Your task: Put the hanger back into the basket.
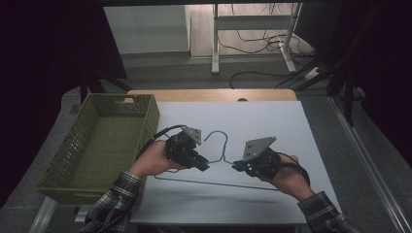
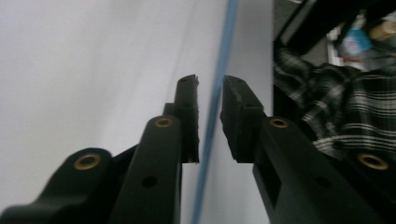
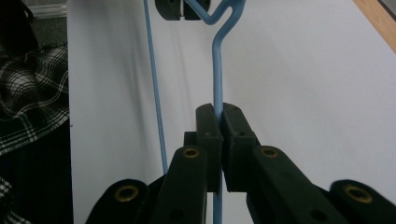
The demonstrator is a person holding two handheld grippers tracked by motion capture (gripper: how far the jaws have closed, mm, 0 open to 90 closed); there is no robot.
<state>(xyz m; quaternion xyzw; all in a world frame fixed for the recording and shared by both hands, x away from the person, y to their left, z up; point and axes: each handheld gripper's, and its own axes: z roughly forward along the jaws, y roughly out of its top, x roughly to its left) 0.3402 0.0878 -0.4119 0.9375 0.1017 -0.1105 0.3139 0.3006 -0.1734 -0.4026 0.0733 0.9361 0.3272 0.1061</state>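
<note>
A blue wire hanger (image 1: 219, 183) lies flat on the white board (image 1: 272, 126), hook pointing away from me. My right gripper (image 1: 236, 166) is shut on the hanger's right shoulder wire; in the right gripper view its pads (image 3: 218, 112) pinch the blue wire (image 3: 217, 70). My left gripper (image 1: 206, 165) is at the left shoulder, close to the neck. In the left gripper view its jaws (image 2: 210, 88) straddle the wire (image 2: 229, 28) with a narrow gap still showing on both sides. Its tip (image 3: 182, 8) also shows at the top of the right gripper view.
A green plastic basket (image 1: 145, 116) with nothing in it stands at the left, touching the board's edge. The wooden tabletop (image 1: 214, 94) shows beyond the board. Plaid sleeves enter from the bottom. Table legs and cables lie on the floor behind.
</note>
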